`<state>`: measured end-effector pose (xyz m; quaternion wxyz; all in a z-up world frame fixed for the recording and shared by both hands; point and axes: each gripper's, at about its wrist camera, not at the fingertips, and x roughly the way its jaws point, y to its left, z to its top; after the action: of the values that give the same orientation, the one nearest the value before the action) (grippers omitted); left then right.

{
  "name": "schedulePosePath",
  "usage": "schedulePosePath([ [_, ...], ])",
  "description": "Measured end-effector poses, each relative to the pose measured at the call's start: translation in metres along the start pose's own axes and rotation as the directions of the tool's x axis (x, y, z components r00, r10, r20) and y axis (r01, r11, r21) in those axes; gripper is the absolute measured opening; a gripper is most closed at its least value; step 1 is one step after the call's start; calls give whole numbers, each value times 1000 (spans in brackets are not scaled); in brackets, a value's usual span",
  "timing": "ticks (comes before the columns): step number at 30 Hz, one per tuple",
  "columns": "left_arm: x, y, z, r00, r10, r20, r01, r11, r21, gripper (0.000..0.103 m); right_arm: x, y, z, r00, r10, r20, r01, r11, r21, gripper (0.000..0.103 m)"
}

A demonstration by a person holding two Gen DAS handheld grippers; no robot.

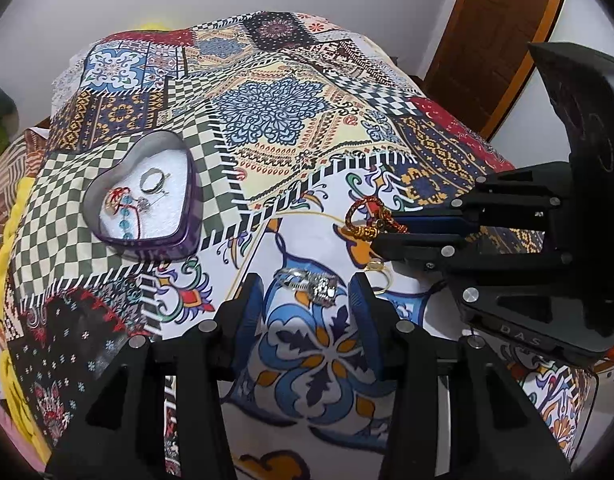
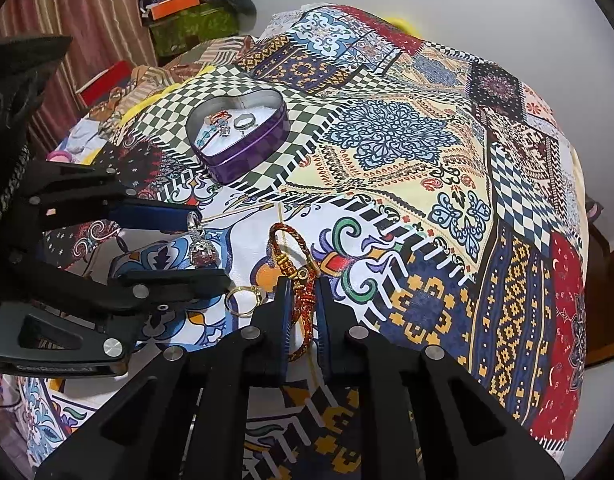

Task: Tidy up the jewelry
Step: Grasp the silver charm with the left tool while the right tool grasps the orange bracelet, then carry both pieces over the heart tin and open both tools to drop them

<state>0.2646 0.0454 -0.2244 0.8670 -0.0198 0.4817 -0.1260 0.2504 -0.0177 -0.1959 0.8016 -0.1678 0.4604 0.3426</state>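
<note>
A purple heart-shaped tin (image 1: 107,236) (image 2: 251,160) sits on the patterned cloth with a ring, a beaded bracelet and red thread pieces inside. My right gripper (image 2: 303,292) (image 1: 381,232) is shut on a red-and-gold braided bracelet (image 2: 297,264) (image 1: 365,216). My left gripper (image 1: 307,292) (image 2: 211,244) is open, its fingers on either side of a silver sparkly bracelet (image 1: 313,282) (image 2: 201,246) that lies on the cloth. A gold ring (image 2: 241,300) (image 1: 377,268) lies beside the right gripper's fingers.
The patterned quilt (image 1: 291,128) covers the whole surface and slopes off at the edges. A wooden door (image 1: 503,24) stands at the right. Boxes and clutter (image 2: 187,12) sit by a striped curtain at the far left.
</note>
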Motion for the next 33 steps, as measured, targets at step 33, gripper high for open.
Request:
schedulePosePath([
  [33,-78,13,-6,989,35,147,-25,997,-68,15,-57,16,19,995,-25,95,21,999,48,7],
])
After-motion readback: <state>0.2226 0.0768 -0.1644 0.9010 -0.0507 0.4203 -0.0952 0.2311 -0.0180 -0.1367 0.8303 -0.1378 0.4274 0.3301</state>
